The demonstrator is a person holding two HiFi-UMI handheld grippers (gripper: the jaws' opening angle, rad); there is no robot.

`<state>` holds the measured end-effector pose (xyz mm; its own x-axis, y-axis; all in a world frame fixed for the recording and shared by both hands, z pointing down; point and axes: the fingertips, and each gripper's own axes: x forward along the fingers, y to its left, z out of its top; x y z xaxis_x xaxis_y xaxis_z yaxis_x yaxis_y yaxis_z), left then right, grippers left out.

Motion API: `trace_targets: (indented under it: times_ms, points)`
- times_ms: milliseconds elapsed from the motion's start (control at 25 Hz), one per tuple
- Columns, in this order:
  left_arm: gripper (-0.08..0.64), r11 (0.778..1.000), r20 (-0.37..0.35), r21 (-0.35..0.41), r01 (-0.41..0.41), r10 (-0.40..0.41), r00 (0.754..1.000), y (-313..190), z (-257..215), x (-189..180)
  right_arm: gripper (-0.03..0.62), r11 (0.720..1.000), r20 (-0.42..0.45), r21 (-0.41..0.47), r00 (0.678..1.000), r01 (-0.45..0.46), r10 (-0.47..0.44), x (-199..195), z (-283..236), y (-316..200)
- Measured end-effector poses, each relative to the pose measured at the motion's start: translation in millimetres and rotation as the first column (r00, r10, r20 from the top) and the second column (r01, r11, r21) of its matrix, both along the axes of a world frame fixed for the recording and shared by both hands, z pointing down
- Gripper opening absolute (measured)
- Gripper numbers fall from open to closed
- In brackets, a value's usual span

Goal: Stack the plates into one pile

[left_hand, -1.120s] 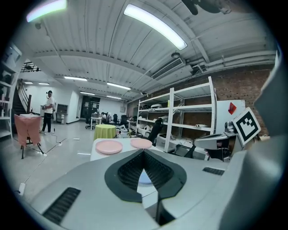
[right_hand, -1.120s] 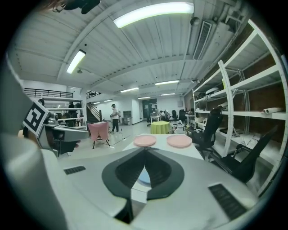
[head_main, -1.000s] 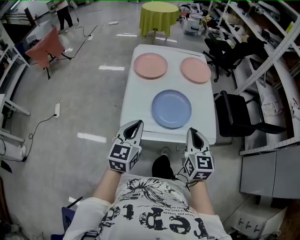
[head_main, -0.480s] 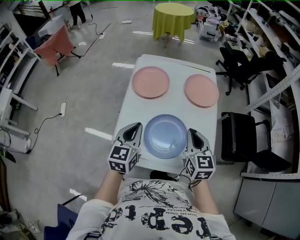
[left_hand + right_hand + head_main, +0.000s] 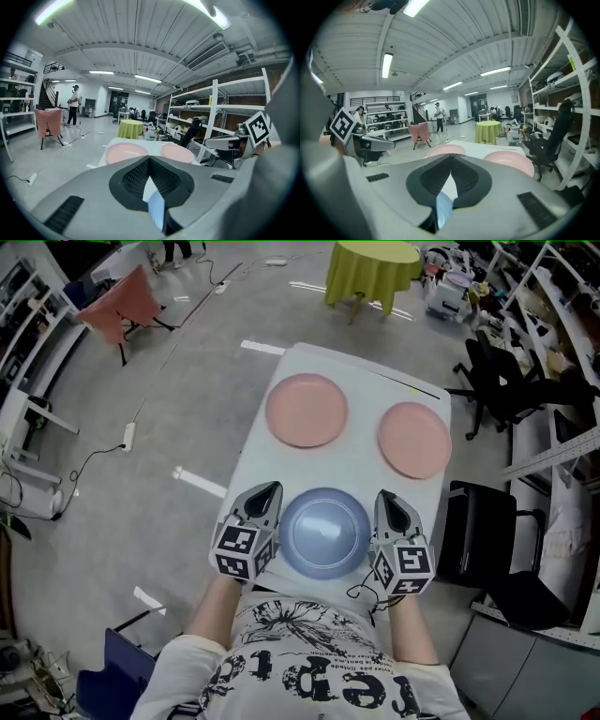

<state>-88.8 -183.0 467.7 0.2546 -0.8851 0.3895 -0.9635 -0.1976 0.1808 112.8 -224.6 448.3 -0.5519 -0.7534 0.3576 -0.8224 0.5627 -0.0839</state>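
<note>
Three plates lie on the white table (image 5: 361, 465). The blue plate (image 5: 324, 532) is at the near end; two pink plates (image 5: 307, 410) (image 5: 414, 439) lie side by side beyond it. My left gripper (image 5: 272, 489) hangs just left of the blue plate, shut and empty. My right gripper (image 5: 382, 499) hangs just right of it, also shut and empty. In the left gripper view the jaws (image 5: 149, 159) meet, with both pink plates (image 5: 124, 151) (image 5: 177, 152) ahead. The right gripper view shows its gripper (image 5: 451, 156) shut, with the pink plates (image 5: 446, 150) (image 5: 511, 161) beyond.
A round table with a yellow-green cloth (image 5: 373, 268) stands past the far end. Black office chairs (image 5: 487, 521) (image 5: 506, 381) and shelving crowd the right side. A pink-draped stand (image 5: 117, 301) and a power strip (image 5: 128, 435) are on the floor at left.
Both grippers have come forward from short of the table's near edge to either side of the blue plate. Their jaws stayed shut.
</note>
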Motion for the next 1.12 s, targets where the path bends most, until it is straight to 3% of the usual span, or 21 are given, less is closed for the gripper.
trace_targets:
  times_ms: [360,560,760,880,1120]
  points:
    - [0.014,0.999,-0.003,-0.023,-0.028,0.028,1.000,-64.7,18.0,-35.7,0.003,0.999,-0.005,-0.021,1.000,0.027,-0.027,-50.0,21.5,-56.3]
    - [0.014,0.998,0.085,-0.044,-0.046,0.049,0.995,-102.5,27.8,-56.1,0.003,0.997,-0.048,-0.062,0.998,0.042,-0.045,-71.8,40.7,-95.6]
    - [0.014,0.996,0.010,-0.069,-0.061,0.062,0.998,-140.4,44.4,-78.8,0.005,0.992,-0.073,-0.122,0.997,0.029,-0.038,-96.3,58.8,-141.7]
    - [0.017,0.994,0.017,-0.099,-0.050,0.052,0.998,-161.7,60.9,-98.5,0.063,0.986,-0.098,-0.164,0.994,0.022,-0.039,-112.4,75.3,-165.4]
    - [0.106,0.973,-0.022,-0.211,-0.095,0.093,0.995,-200.7,97.8,-123.6,0.124,0.968,-0.178,-0.250,0.983,0.006,-0.052,-133.3,119.0,-200.7]
